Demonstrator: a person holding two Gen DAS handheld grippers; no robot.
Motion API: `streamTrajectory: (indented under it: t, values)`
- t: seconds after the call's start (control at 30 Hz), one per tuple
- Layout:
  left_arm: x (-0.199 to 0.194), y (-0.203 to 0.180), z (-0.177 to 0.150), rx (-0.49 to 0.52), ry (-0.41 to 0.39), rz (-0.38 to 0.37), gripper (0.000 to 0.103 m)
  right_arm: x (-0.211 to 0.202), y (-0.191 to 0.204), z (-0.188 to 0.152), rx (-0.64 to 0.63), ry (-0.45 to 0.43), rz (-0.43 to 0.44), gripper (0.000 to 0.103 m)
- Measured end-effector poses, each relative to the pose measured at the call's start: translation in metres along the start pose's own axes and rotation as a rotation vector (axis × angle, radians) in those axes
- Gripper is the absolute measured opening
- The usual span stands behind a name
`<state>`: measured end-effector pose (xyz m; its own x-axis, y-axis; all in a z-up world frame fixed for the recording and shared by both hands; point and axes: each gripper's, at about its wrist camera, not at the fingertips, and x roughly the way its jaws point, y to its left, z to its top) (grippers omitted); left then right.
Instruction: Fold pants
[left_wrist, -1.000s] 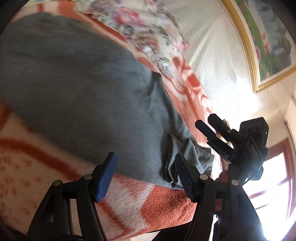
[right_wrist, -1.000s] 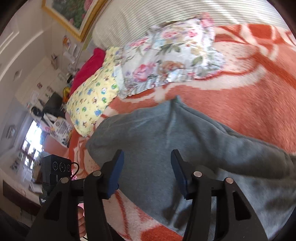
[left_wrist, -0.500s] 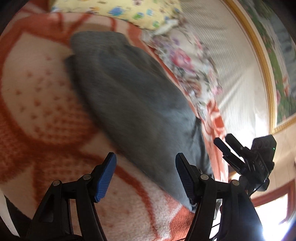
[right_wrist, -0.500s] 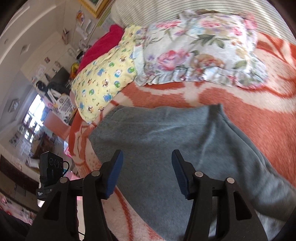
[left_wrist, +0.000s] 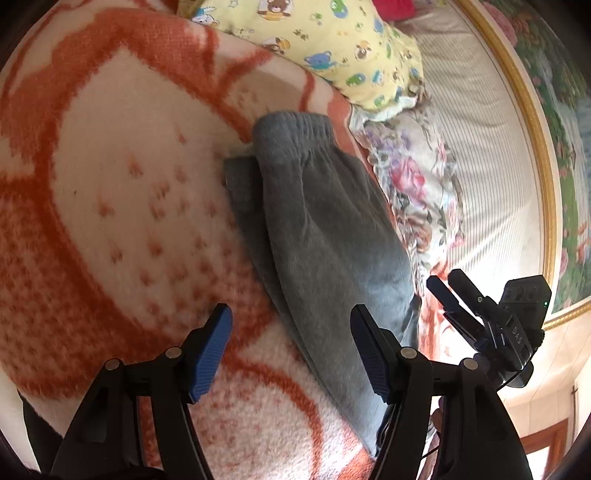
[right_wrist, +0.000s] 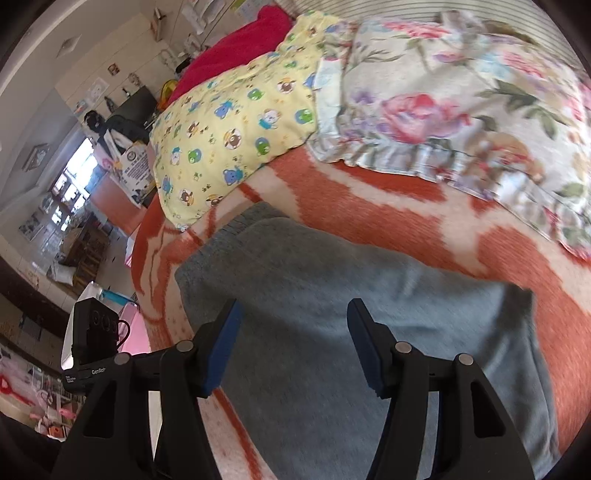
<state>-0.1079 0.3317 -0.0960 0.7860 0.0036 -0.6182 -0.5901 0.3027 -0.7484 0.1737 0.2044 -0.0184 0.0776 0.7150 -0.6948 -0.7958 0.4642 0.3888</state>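
Grey pants (left_wrist: 325, 229) lie folded lengthwise on an orange and white blanket (left_wrist: 110, 184), the elastic waistband (left_wrist: 295, 125) at the far end. My left gripper (left_wrist: 291, 332) hovers open over the near end of the pants, with nothing between its blue pads. Beside it on the right, my right gripper (left_wrist: 441, 277) stands above the far edge of the pants. In the right wrist view the pants (right_wrist: 332, 295) spread below my right gripper (right_wrist: 293, 332), which is open and empty. The left gripper's camera body (right_wrist: 94, 325) shows at the left.
A yellow cartoon-print pillow (right_wrist: 236, 122) and a floral pillow (right_wrist: 461, 103) lie just beyond the waistband, with a red cloth (right_wrist: 229, 55) behind them. A striped headboard (left_wrist: 480, 147) and a gold-framed picture (left_wrist: 546, 147) stand at the right. The bed's edge and a cluttered room (right_wrist: 74, 221) are left.
Both grippers have swung along the pants from the leg ends towards the waistband, rolling as they went. The whole folded length shows now. Both stayed empty; the right jaws widened slightly.
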Motion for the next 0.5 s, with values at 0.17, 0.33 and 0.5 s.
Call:
streamTrajectory:
  t: [0.17, 0.33, 0.5]
  values:
    - [0.005, -0.001, 0.011, -0.027, -0.014, 0.010, 0.067, 0.027, 0.008, 0.025, -0.036, 0.027, 0.015, 0.061]
    - [0.015, -0.001, 0.022, -0.074, -0.017, -0.003, 0.067, 0.060, 0.017, 0.058, -0.109, 0.062, 0.039, 0.061]
    - [0.024, 0.001, 0.033, -0.133, -0.029, -0.001, 0.067, 0.101, 0.023, 0.085, -0.191, 0.131, 0.048, 0.061]
